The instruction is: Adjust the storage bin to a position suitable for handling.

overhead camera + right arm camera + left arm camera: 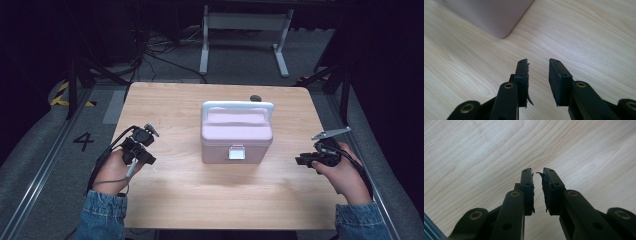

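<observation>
Nearest the camera in the high view, two denim sleeves are coming in from the bottom edge, each hand gripping a tool over the wooden table (165,200). Left gripper (145,145) is hovering over the table's left side; its jaws are standing slightly apart with nothing between them, bare wood grain showing through the narrow gap in the left gripper view (537,192). Right gripper (302,161) is sitting over the right side, its jaws standing apart a bit wider, also holding nothing (537,80). Both are staying well apart from the pink box (236,134), which is sitting mid-table between them, lid down, white latch facing the person, handle folded on top. One box corner (499,17) is showing ahead of the right jaws. Farther off, a small dark object (255,98) is lying near the far edge.
</observation>
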A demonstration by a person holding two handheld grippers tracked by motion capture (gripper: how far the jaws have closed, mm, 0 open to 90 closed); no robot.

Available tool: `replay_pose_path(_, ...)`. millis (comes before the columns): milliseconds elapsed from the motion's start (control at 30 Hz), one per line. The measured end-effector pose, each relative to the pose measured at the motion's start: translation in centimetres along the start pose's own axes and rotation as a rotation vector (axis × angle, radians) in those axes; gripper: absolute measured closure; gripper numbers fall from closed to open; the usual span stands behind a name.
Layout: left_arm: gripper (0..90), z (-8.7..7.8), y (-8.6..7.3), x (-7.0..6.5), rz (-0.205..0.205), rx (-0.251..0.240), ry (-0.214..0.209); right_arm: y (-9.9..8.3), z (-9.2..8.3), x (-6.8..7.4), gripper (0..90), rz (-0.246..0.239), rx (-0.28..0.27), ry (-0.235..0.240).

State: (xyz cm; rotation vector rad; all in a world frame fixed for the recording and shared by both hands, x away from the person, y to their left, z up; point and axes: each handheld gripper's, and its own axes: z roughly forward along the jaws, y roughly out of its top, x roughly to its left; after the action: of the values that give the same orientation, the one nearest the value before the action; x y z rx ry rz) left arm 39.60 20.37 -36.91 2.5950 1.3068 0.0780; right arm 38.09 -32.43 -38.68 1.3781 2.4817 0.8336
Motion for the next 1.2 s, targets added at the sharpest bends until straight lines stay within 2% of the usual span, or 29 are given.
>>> replay_pose_path(100,81.8,-0.3,0.4,-0.4,0.001,-0.028,0.000,0.3,0.3,0.2,70.1,-0.008,-0.015,0.021)
replay_pose_path(133,83.0,-0.3,0.4,-0.4,0.001,-0.028,0.000,0.3,0.3,0.2,70.1,-0.008,-0.015,0.021)
replay_pose_path(167,83.7,-0.3,1.1,-0.6,0.013,-0.030,-0.013,0.8,0.8,0.4,70.0,-0.032,-0.012,0.023)
replay_pose_path(300,86.5,-0.1,2.2,-1.2,0.024,-0.031,-0.001,1.8,1.3,0.5,72.3,-0.052,-0.013,0.042)
replay_pose_path(333,88.2,-0.1,2.7,-1.3,0.033,-0.037,0.006,2.2,1.4,0.5,75.2,-0.054,-0.017,0.045)
replay_pose_path(400,89.7,-0.1,3.6,-1.6,0.045,-0.051,-0.011,3.2,1.6,0.7,82.6,-0.058,-0.019,0.048)
replay_pose_path(433,89.9,-0.1,4.2,-1.7,0.051,-0.056,-0.015,4.3,2.0,0.8,89.2,-0.073,-0.022,0.049)
replay_pose_path(533,90.0,-0.2,5.8,-2.1,0.060,-0.075,-0.026,5.4,2.5,1.0,90.0,-0.077,-0.032,0.059)
replay_pose_path(633,90.0,0.5,7.8,-2.6,0.092,-0.061,-0.029,6.7,3.7,1.0,90.0,-0.069,-0.027,0.081)
replay_pose_path(700,90.0,0.9,8.4,-2.8,0.099,-0.055,-0.024,7.0,4.0,1.0,90.0,-0.069,-0.022,0.084)
replay_pose_path(867,90.0,2.5,10.6,-3.3,0.104,-0.064,-0.030,8.2,5.7,1.2,90.0,-0.075,-0.022,0.087)
replay_pose_path(967,90.0,3.3,11.6,-3.4,0.093,-0.077,-0.036,8.7,6.6,0.9,90.0,-0.065,-0.041,0.102)
replay_pose_path(1067,90.0,4.0,12.4,-3.2,0.093,-0.081,-0.039,9.0,7.2,0.4,90.0,-0.051,-0.061,0.089)
replay_pose_path(1100,90.0,4.2,12.6,-3.3,0.085,-0.081,-0.045,9.0,7.3,0.2,90.0,-0.048,-0.065,0.084)
replay_pose_path(1133,90.0,4.3,12.7,-3.3,0.095,-0.094,-0.053,9.1,7.5,0.1,90.0,-0.041,-0.069,0.094)
replay_pose_path(1200,90.0,4.3,13.0,-3.8,0.093,-0.105,-0.099,9.2,7.7,0.2,90.0,-0.043,-0.067,0.092)
